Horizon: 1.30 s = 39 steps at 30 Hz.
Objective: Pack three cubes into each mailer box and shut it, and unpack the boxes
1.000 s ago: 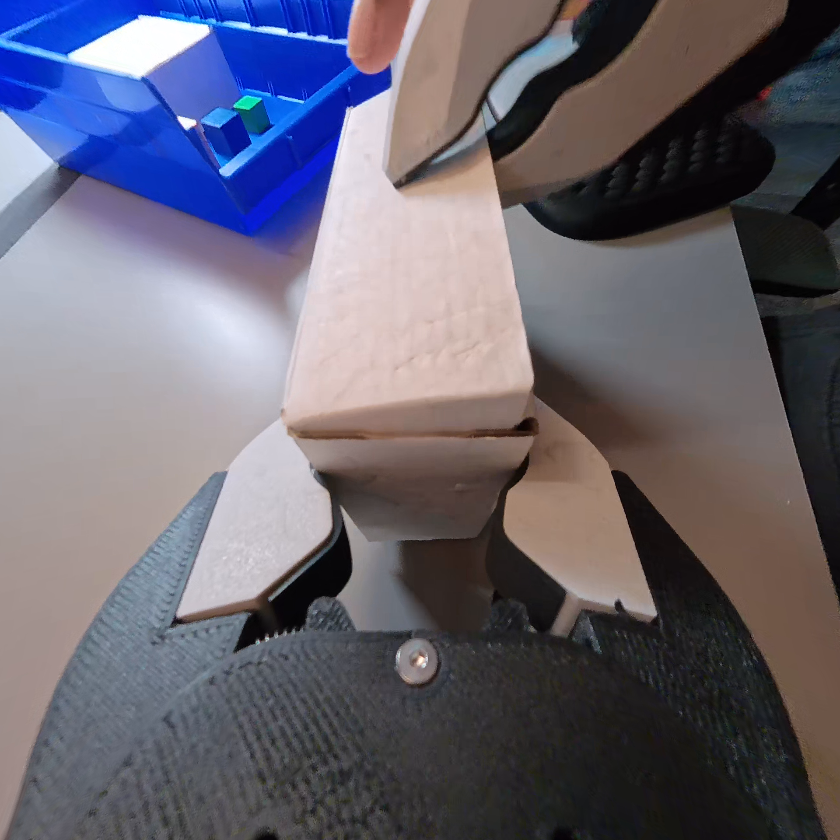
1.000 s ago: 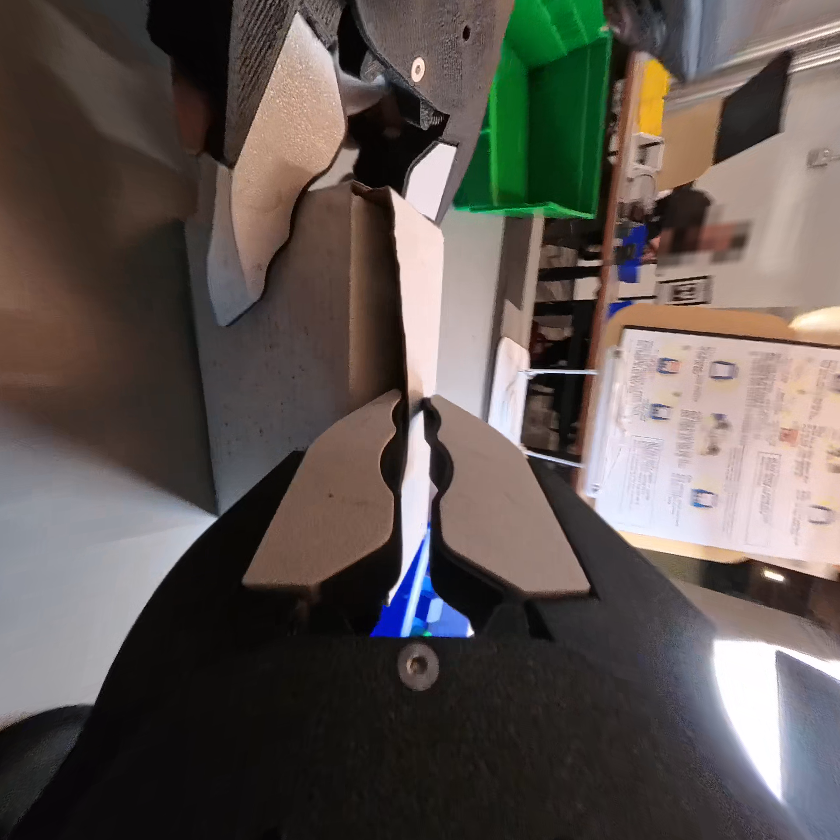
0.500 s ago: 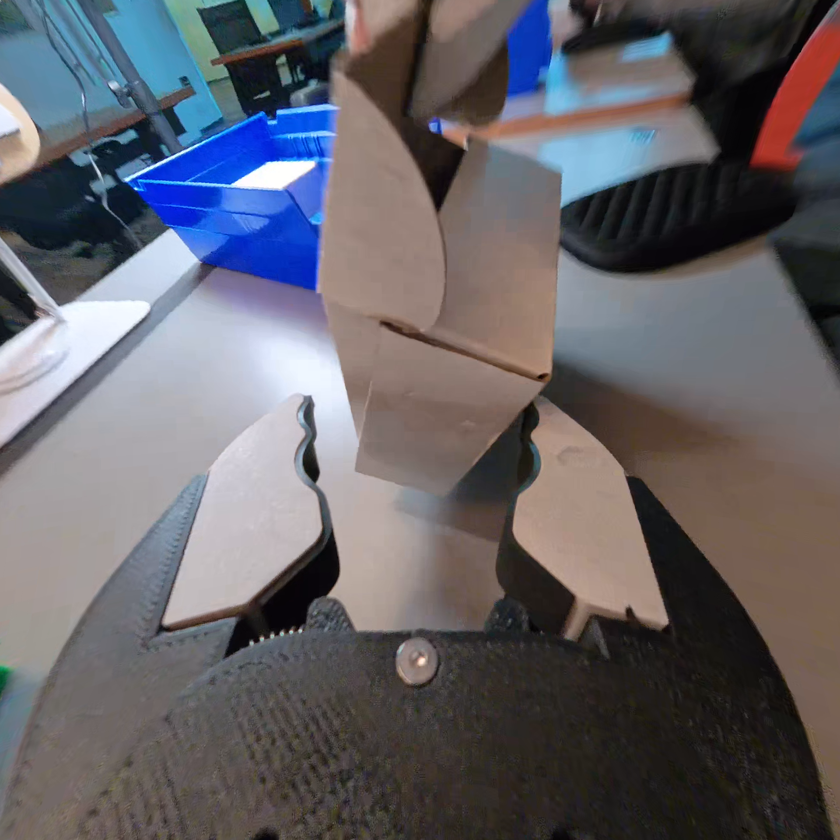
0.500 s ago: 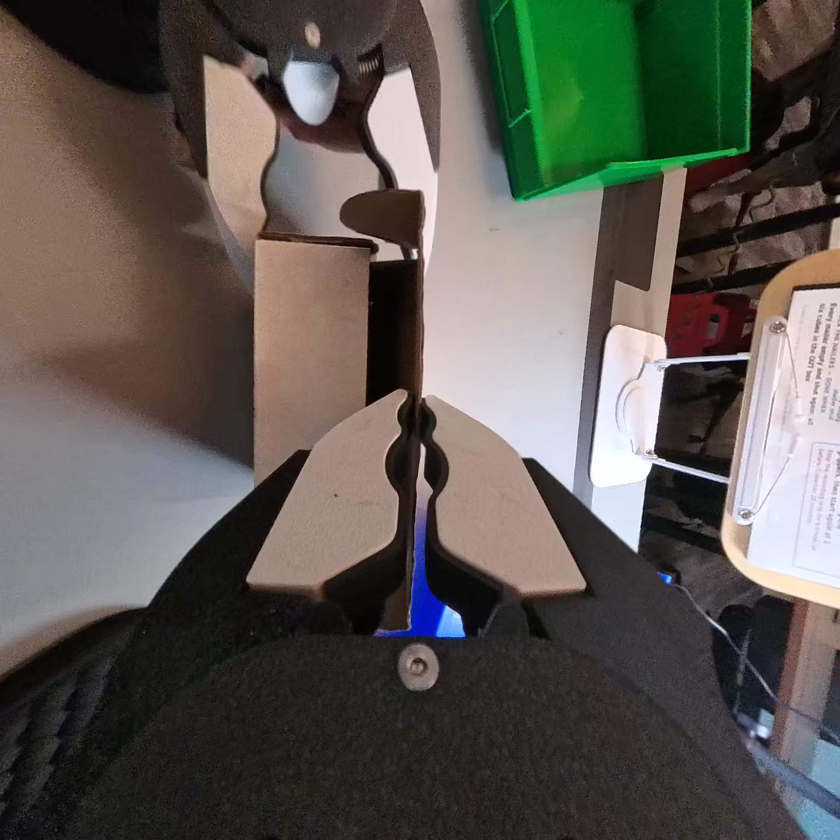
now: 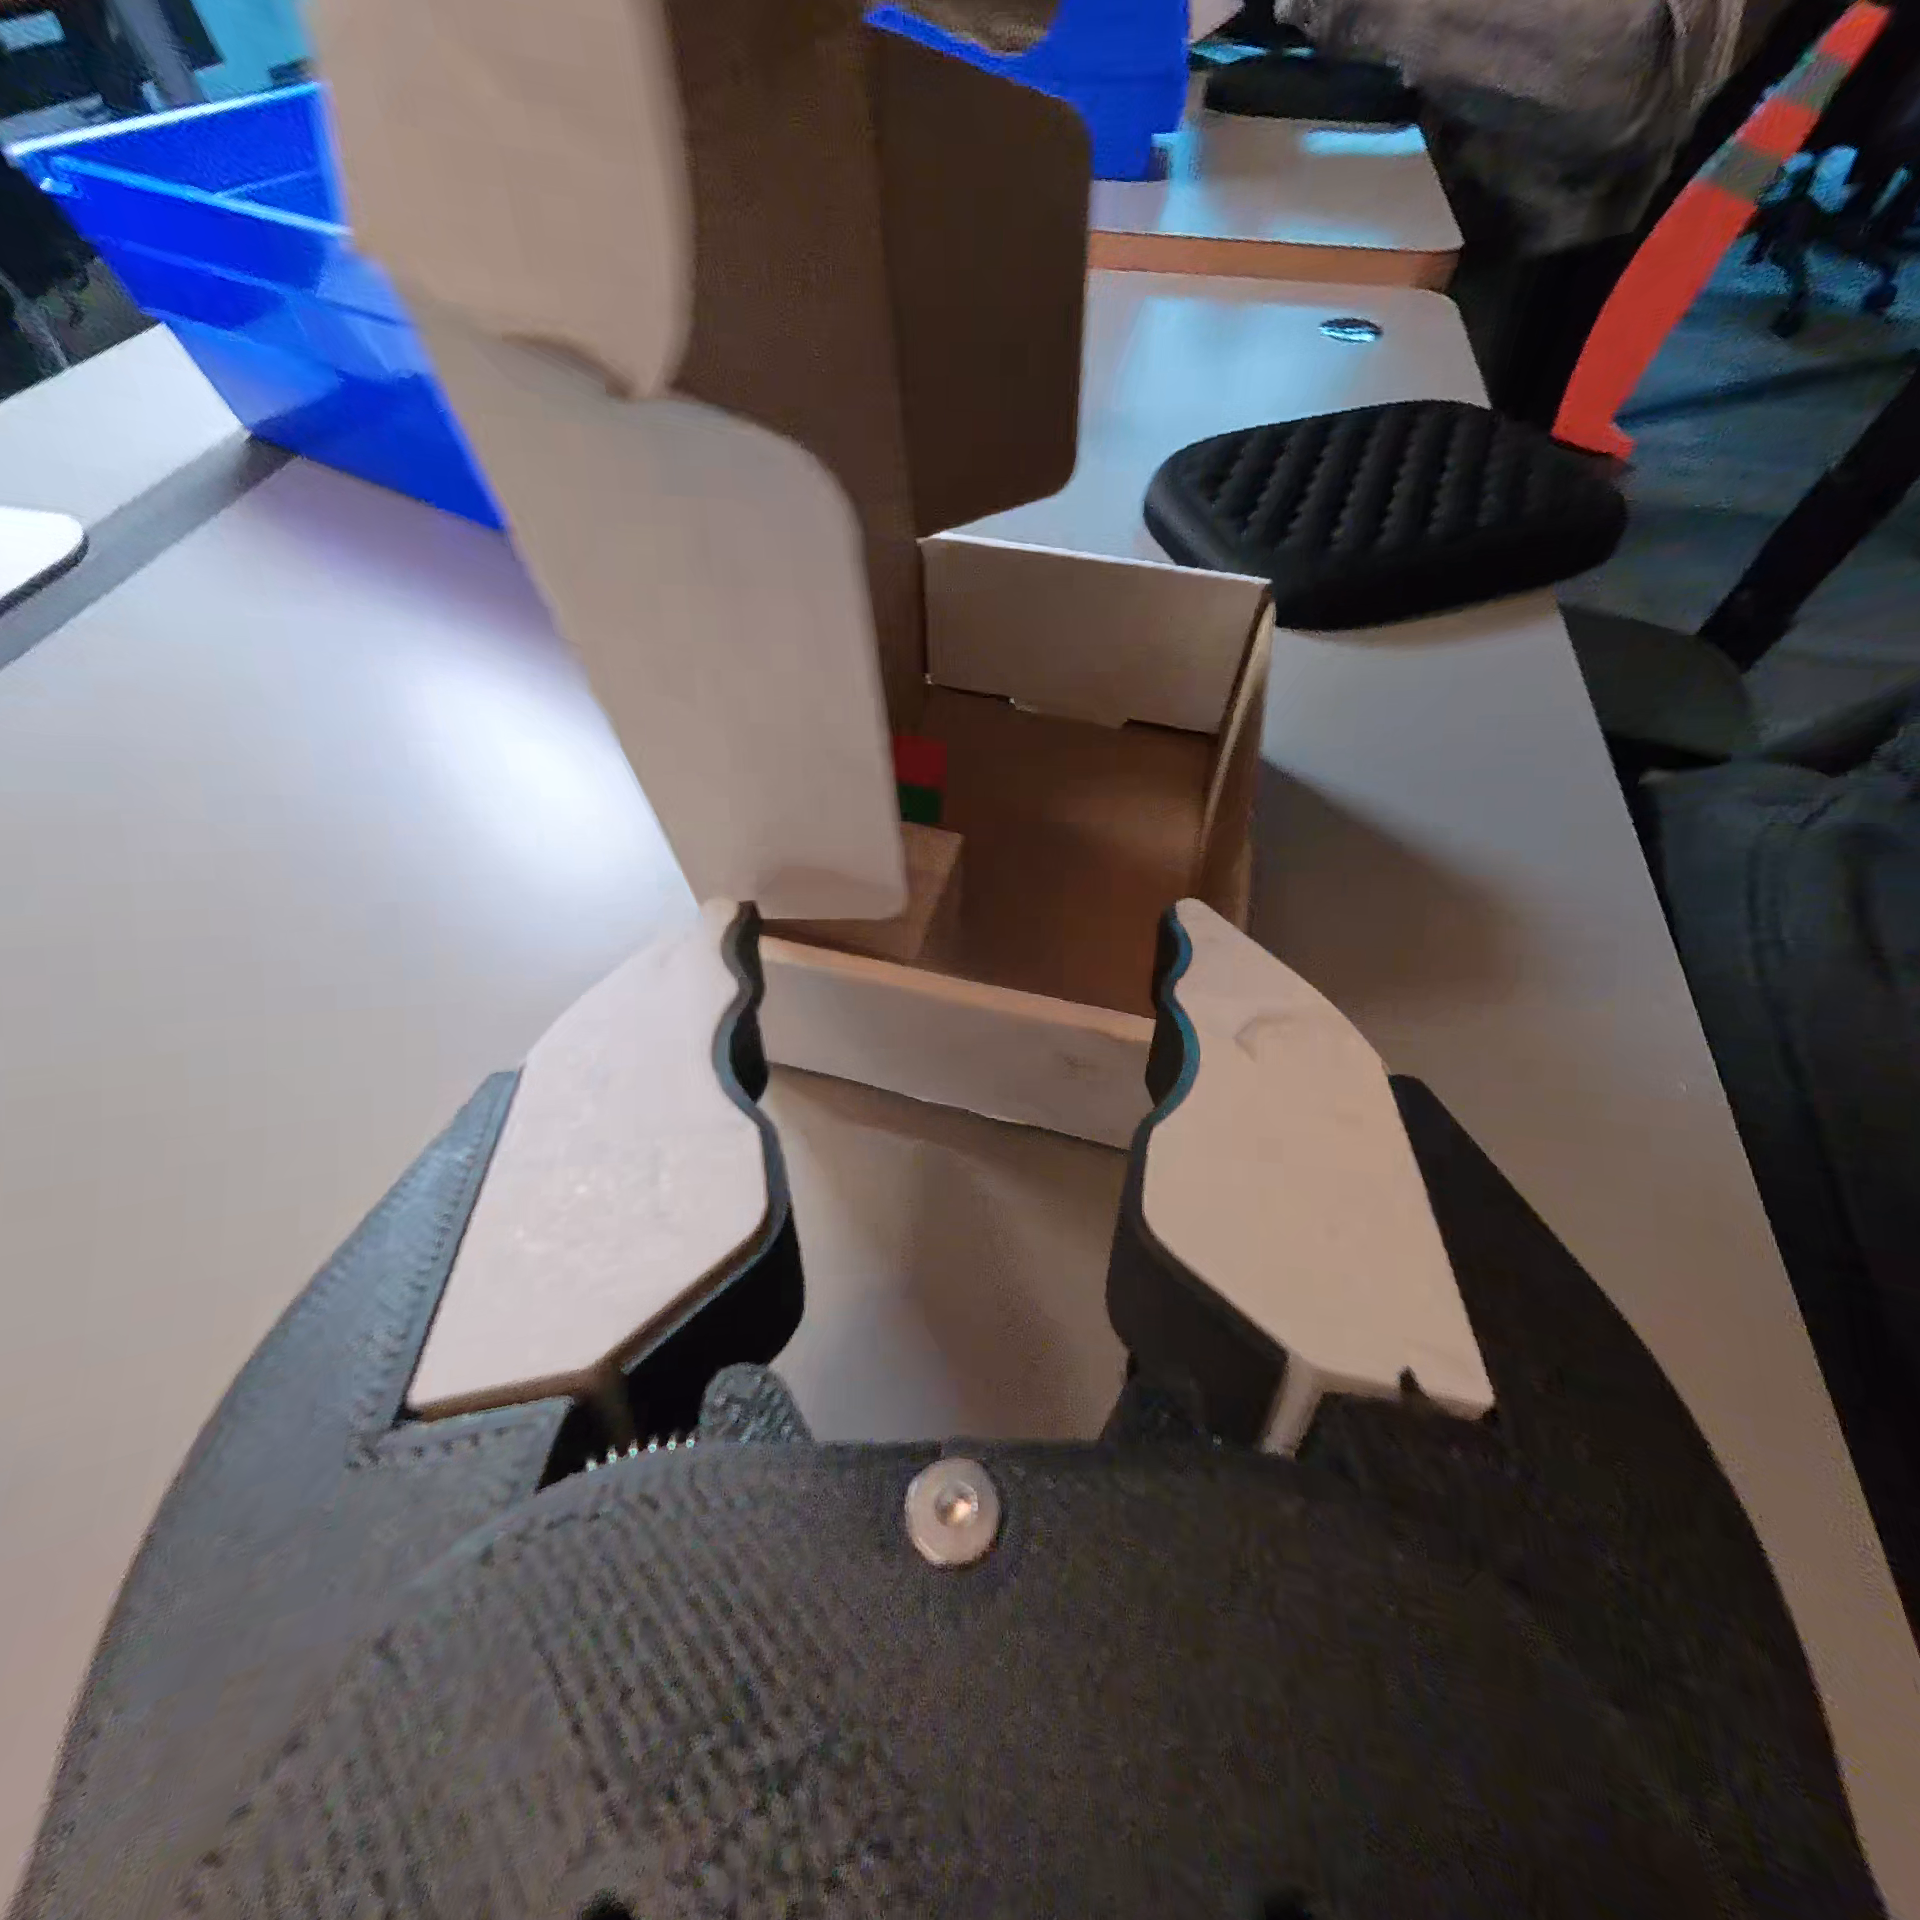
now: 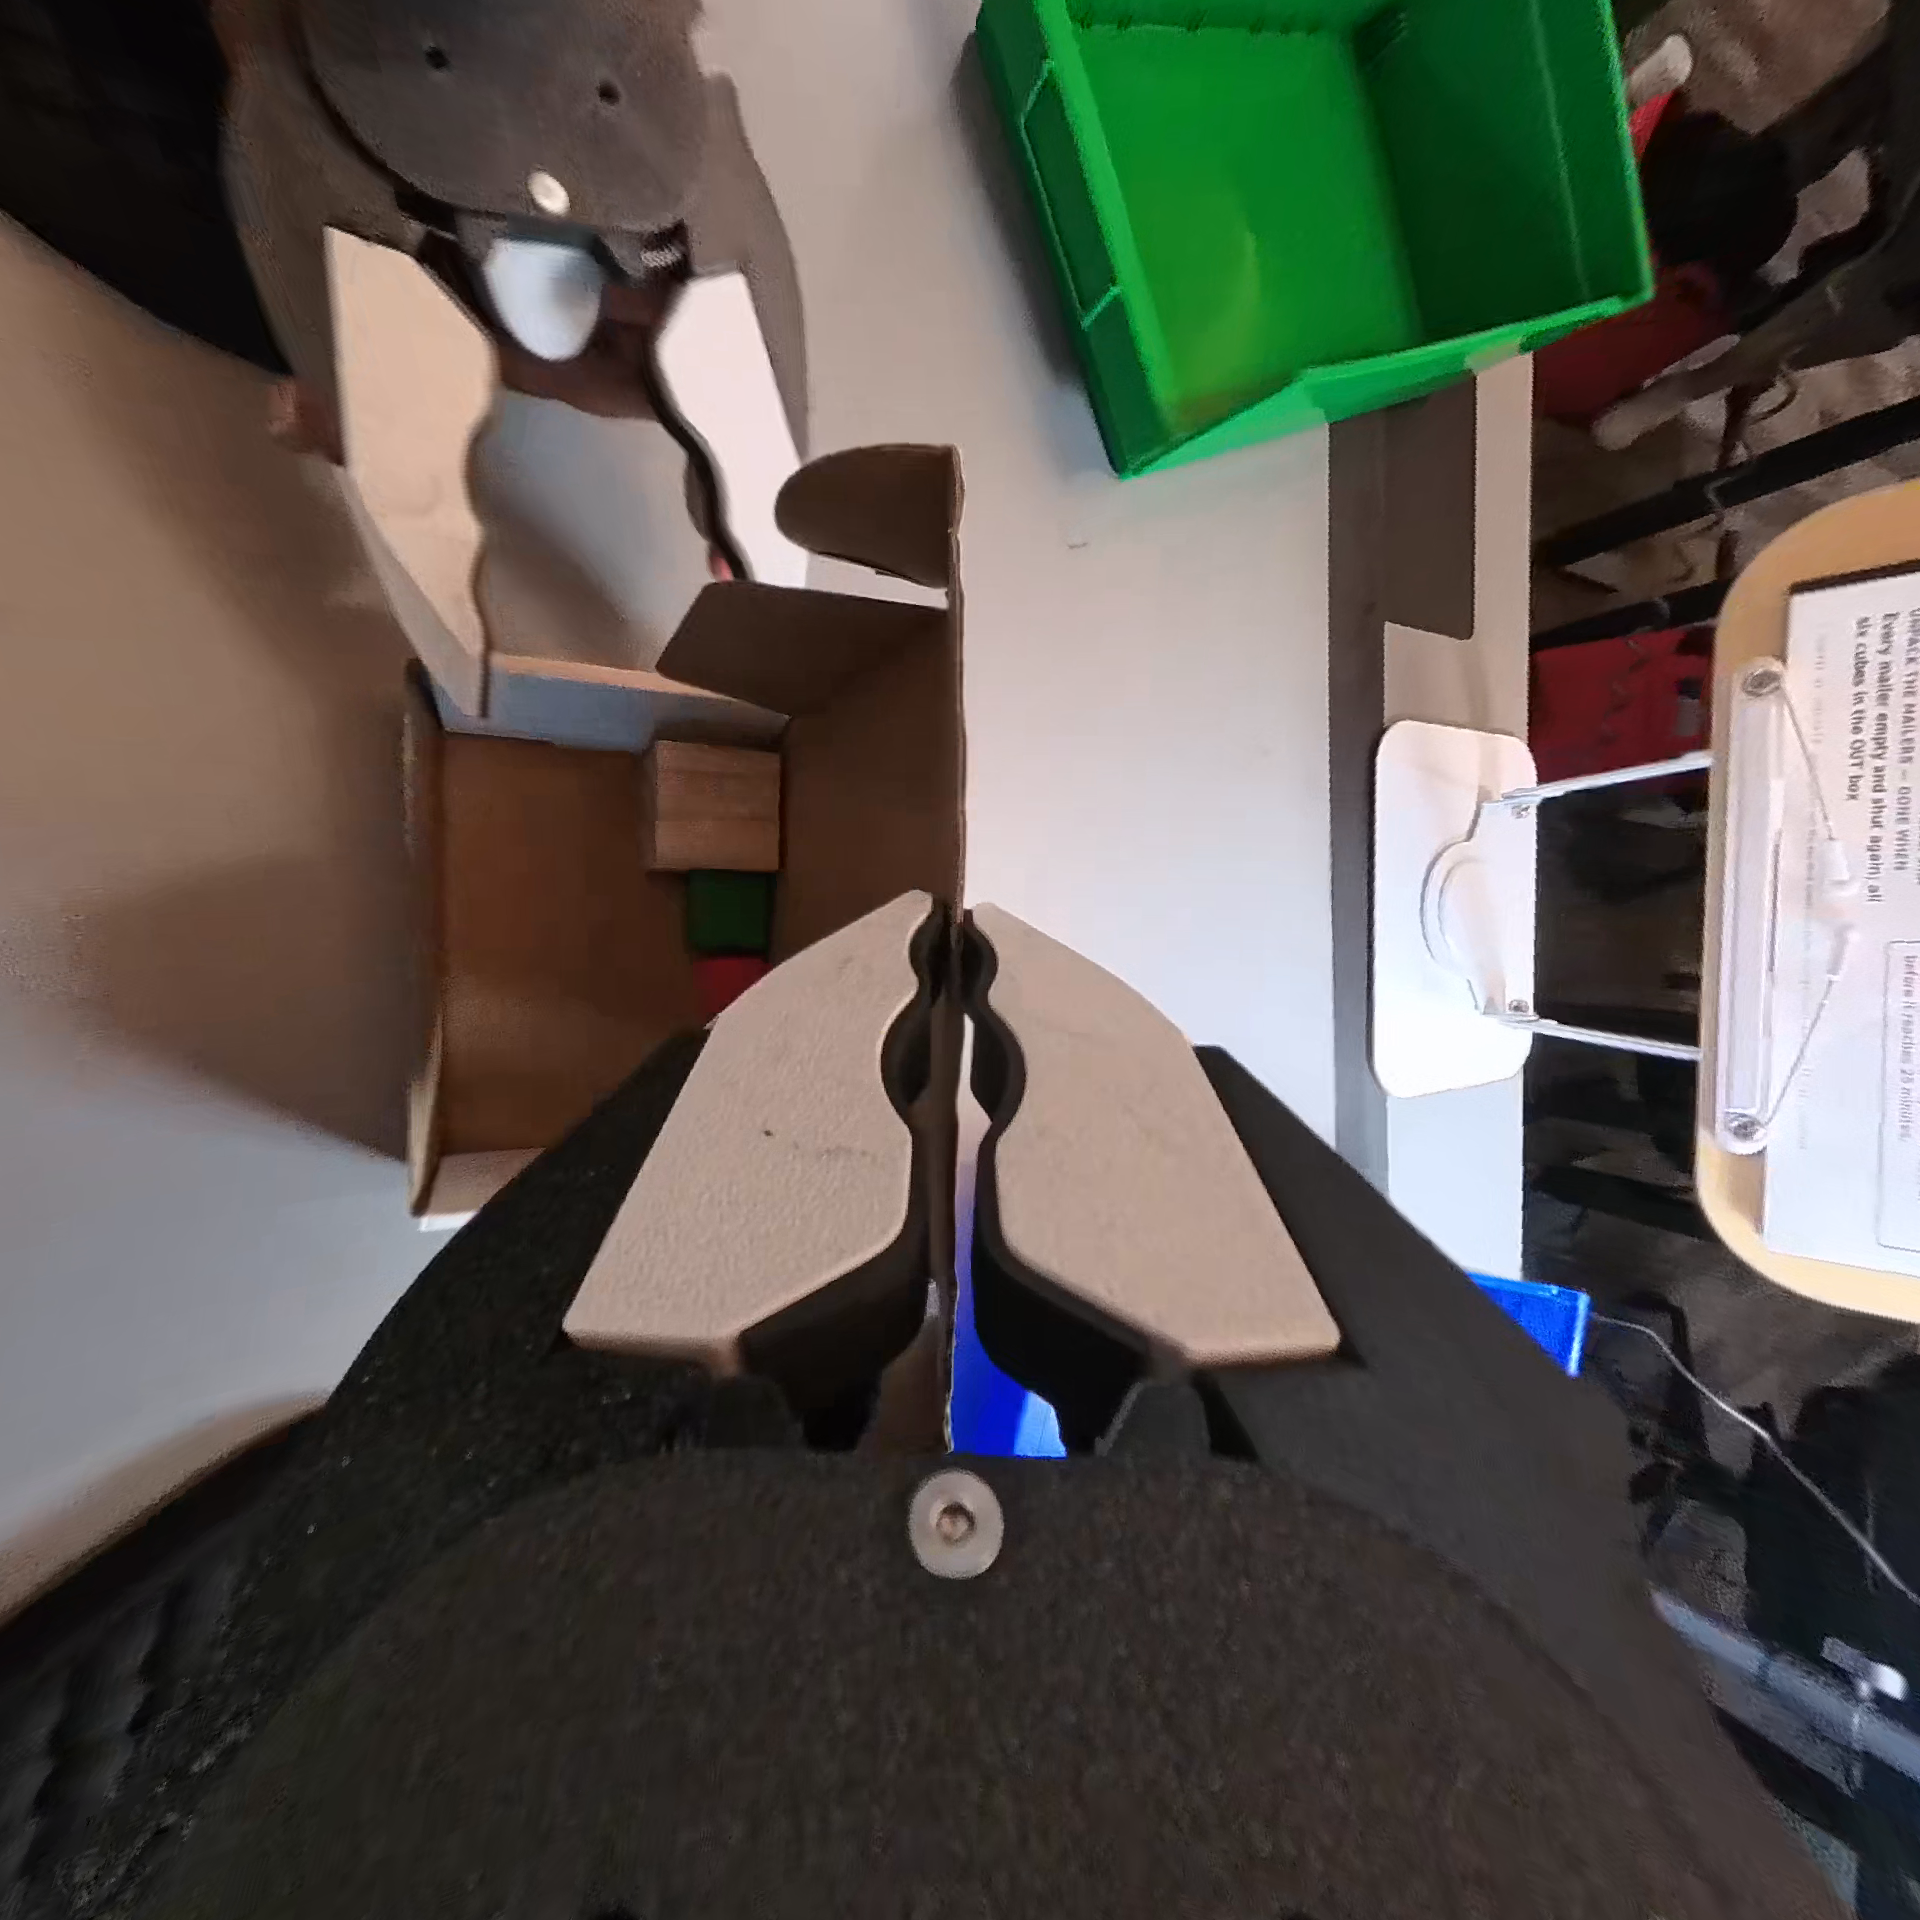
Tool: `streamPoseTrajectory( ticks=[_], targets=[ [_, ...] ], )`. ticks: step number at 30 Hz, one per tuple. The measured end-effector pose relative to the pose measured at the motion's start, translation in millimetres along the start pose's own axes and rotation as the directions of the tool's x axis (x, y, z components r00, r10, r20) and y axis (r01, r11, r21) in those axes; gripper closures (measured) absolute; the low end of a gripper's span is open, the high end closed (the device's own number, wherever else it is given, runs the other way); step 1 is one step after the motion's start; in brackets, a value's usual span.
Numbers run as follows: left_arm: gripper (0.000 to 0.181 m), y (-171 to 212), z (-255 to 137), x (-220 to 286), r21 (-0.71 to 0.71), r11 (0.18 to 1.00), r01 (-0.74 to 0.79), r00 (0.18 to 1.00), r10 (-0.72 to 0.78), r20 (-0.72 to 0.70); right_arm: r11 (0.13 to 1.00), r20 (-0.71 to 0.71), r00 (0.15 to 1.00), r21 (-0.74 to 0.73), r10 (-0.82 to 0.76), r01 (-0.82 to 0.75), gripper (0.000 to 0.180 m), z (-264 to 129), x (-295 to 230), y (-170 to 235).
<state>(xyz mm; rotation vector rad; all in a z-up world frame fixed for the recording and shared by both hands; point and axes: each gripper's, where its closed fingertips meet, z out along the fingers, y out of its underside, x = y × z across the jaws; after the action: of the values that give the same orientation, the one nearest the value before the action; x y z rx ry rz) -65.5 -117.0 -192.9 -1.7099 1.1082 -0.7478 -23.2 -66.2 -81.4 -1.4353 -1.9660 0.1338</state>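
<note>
Right tongs (image 6: pixel 951 935) pinch the raised lid (image 6: pixel 883 727) of the mailer box (image 5: pixel 956 1029); left tongs (image 5: pixel 956 997) grip its near wall on the desk (image 5: pixel 312 831). Wooden cube (image 6: pixel 712 805), green cube (image 6: pixel 727 909) and red cube (image 6: pixel 727 982) sit inside.

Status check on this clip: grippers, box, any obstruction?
Right gripper shut on lid. Left gripper shut on mailer box. Cubes inside. Nothing blocking.

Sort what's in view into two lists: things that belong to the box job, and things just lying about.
Job:
- mailer box, lid up
- wooden cube, green cube, red cube inside
- right gripper, jaws shut on the lid
- left gripper, at the box's front wall
- green bin
- blue bin

Lying about:
- clipboard stand
- black chair
</note>
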Motion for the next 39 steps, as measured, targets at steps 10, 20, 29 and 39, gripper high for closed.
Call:
streamPoseTrajectory(
  ticks=[10,20,29,39],
  targets=[
    [0.122,13,0,14,-0.064,0.996,-0.061,0.997,0.059,-0.042,0.986,0.040,0.999,-0.166,-0.025,0.032,0.175,45,53,36],
    [0.127,8,9,22,-0.037,0.994,-0.100,0.995,0.099,-0.025,0.958,0.107,0.993,-0.274,-0.052,0.080,0.169,133,64,64],
    [0.120,5,14,22,-0.028,0.995,-0.093,0.995,0.093,0.018,0.988,-0.051,0.999,-0.157,-0.020,0.012,0.147,121,78,33],
    [0.099,-3,2,14,-0.012,0.999,-0.031,0.998,0.032,0.051,0.998,0.192,0.981,0.060,-0.016,0.004,0.138,43,-30,-8]
  ],
)
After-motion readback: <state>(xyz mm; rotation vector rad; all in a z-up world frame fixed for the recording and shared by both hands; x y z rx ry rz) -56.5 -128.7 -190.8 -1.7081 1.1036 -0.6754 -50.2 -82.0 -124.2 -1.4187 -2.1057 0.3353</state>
